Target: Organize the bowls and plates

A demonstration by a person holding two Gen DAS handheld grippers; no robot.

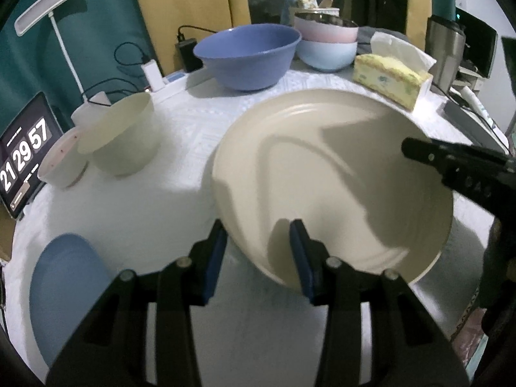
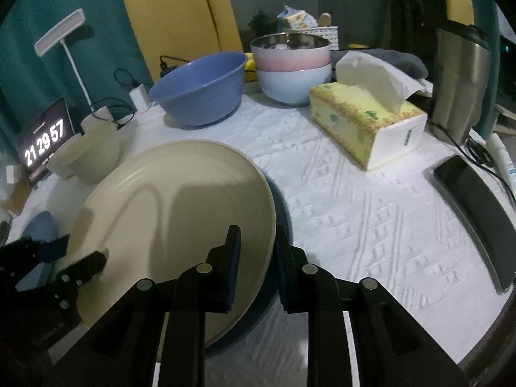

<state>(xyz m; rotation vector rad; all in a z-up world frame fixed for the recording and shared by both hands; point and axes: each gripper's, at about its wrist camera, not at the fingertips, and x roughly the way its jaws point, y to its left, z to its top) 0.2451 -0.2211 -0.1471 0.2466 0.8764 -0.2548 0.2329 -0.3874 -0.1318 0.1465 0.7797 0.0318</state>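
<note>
The round table (image 2: 371, 219), under a white embossed cloth, fills both views, and the biggest piece on it is the cream plate (image 1: 335, 177), lifted and tilted above the cloth, casting a shadow beneath its right edge in the right wrist view. The left gripper (image 1: 258, 251) has the plate's near rim between its blue-padded fingers (image 1: 301, 254), one below the rim and one on the plate's upper face, gripping it. The right gripper (image 2: 256, 258) clamps the opposite rim in the same way, one pad on the plate's face and the other beyond the edge. Behind the plate, at the far side of the table, a large blue bowl (image 1: 246, 56) stands upright, and just to its right a pink bowl (image 1: 325, 27) is nested in a pale blue bowl (image 1: 327, 53). To the plate's left a cream bowl (image 1: 121, 135) lies tipped on its side, touching a smaller white bowl (image 1: 63, 161), also tipped. A light blue plate (image 1: 64, 296) lies flat near the table's near left edge. A yellow tissue box (image 2: 367, 122) with a tissue standing out of it sits on the right, near a steel kettle (image 2: 458, 84) and a dark phone (image 2: 474, 206) by the table's right rim. A clock display (image 1: 24, 158) and a white desk lamp (image 1: 48, 4) stand at the left edge.
</note>
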